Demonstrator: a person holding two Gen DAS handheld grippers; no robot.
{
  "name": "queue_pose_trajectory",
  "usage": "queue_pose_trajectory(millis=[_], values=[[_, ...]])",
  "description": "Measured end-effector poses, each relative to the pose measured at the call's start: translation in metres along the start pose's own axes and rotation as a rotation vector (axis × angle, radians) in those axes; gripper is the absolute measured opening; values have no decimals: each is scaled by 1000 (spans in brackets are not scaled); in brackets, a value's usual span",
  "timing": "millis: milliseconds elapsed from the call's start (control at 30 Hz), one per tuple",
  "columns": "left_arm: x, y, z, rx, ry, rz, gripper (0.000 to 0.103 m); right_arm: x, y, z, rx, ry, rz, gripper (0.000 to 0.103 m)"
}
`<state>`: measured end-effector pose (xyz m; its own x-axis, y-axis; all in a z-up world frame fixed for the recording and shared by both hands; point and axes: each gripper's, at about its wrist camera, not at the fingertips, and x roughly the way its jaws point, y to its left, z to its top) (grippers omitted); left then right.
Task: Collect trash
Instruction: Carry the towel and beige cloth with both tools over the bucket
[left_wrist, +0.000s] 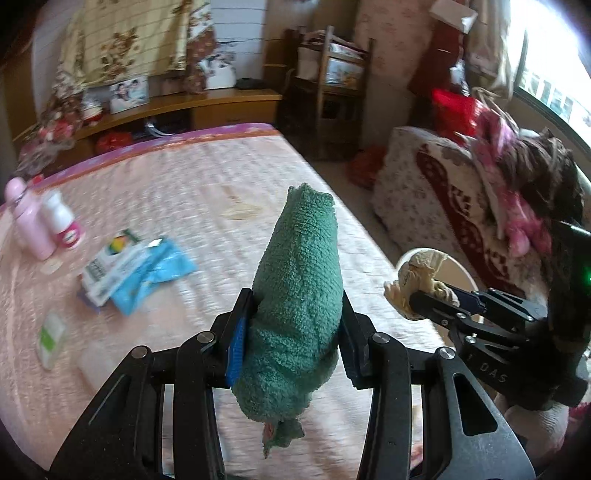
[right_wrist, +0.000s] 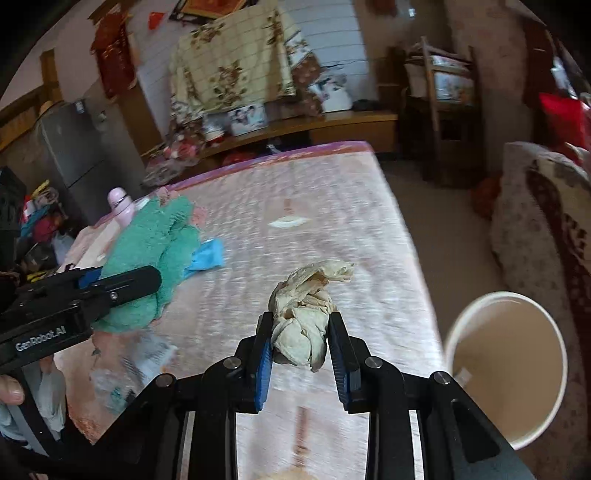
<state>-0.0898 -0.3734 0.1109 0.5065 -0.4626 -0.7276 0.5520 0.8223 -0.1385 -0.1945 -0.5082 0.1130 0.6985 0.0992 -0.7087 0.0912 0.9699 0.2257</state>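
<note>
1. Both views are smeared by motion, so the print on the packets on the pink bedspread (left_wrist: 207, 192) cannot be read; a pale flat item at the near left edge of the left wrist view is too blurred to name
2. The green towel (left_wrist: 299, 295) hides the bed surface behind it, and its lower end hangs below the fingers with a frayed tip
3. The left gripper (left_wrist: 295, 332) is clamped on the green towel, its blue pads pressed into both sides of the roll, which stands roughly upright
4. The right gripper (right_wrist: 300, 343) is closed around a crumpled tissue (right_wrist: 306, 306), held above the bed near its right edge
5. The white bin (right_wrist: 506, 369) stands on the floor just right of the bed, open mouth up, partly cut by the right gripper's frame
6. Far left on the bed stand a pink bottle (left_wrist: 27, 218) and a white bottle (left_wrist: 61, 218), near a blue packet (left_wrist: 155, 273)
7. A thumb shows at the left edge of the right wrist view, under the left gripper's body
</note>
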Motion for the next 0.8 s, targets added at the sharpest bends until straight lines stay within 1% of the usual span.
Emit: queue_pose_trajectory(millis=[300,500,700,800], values=[[30,-82,13,77,48,-104,40,-34,-78,-17,89,-13,-116,27],[56,-131,19,112,100,-160,40,-49,-130,-27,145,-8,-201,27],[90,-171,18,140,154,-193,40,-54,-168,-38,197,3,-258,27],[102,-183,17,143,167,-203,40,-54,-189,-45,228,12,-276,27]])
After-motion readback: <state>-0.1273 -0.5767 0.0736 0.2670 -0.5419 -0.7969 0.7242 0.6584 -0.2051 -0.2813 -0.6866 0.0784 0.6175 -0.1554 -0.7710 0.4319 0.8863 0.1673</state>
